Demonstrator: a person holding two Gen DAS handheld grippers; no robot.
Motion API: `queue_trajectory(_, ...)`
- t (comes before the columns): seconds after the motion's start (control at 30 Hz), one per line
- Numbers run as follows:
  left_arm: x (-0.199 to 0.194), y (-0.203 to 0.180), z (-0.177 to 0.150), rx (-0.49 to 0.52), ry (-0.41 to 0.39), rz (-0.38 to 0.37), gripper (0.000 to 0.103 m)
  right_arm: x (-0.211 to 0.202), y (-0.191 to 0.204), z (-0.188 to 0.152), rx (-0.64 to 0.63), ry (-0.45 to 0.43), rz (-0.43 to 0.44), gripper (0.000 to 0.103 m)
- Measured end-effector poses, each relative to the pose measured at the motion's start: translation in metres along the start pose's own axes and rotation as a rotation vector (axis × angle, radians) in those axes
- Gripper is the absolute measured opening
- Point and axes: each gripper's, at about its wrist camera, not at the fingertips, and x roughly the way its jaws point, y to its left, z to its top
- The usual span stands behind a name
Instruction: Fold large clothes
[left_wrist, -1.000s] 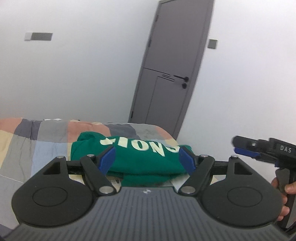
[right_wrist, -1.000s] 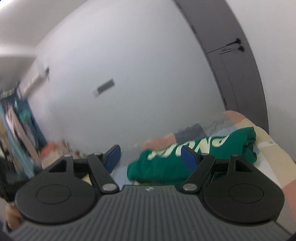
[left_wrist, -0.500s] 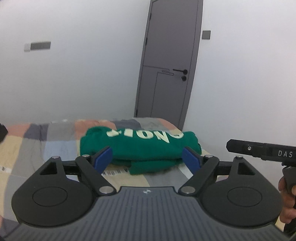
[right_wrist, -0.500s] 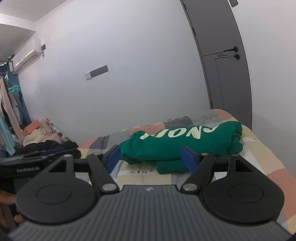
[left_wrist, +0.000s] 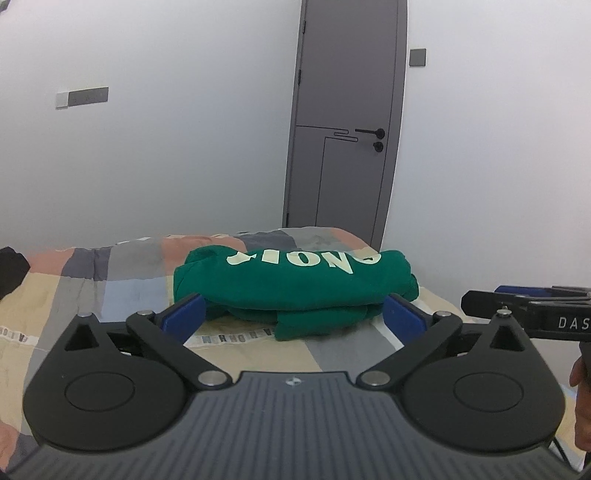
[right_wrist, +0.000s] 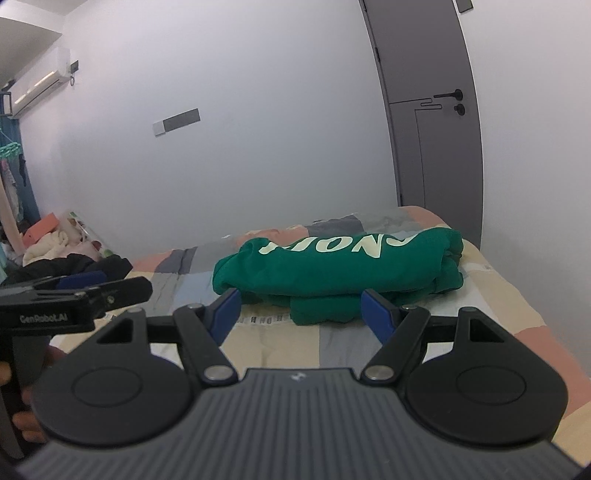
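green sweatshirt (left_wrist: 295, 291) already folded on the bed (left_wrist: 74, 295)

both hand-held grippers (left_wrist: 291, 319) (right_wrist: 301, 314) are held open and empty; left jaws have just been widening.

sweatshirt (left_wrist: 295, 284): green, pale lettering | bedspread (left_wrist: 122, 291): pastel patchwork | door (left_wrist: 347, 110): probably grey

— We see soft matt cloth in the green sweatshirt (left_wrist: 295, 284), pale print on top.
— And under it we see a rumpled patchwork bedsheet (right_wrist: 495, 302), matt cloth; the grey door (left_wrist: 347, 110) looks smooth.
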Motion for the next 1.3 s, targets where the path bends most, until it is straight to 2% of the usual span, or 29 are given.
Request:
queue_trajectory(0.27, 0.001, 0.003, -0.001, -0.014, 0.018, 0.025, 0.103, 0.001, 0.001, -0.004, -0.014, 0.006, -0.036, 0.075)
queue_trajectory(0.43, 0.001, 0.003, -0.001, -0.012, 0.027, 0.035, 0.103, -0.003, 0.002, -0.004, -0.027, -0.003, -0.060, 0.095)
queue_trajectory(0.47, 0.001, 0.002, -0.001, -0.012, 0.025, 0.037, 0.103, -0.003, 0.002, -0.004, -0.025, -0.004, -0.076, 0.103)
queue_trajectory(1.3, -0.007, 0.005, -0.003, -0.047, 0.017, 0.017, 0.103, -0.007, 0.009, -0.005, -0.038, -0.007, -0.138, 0.103)
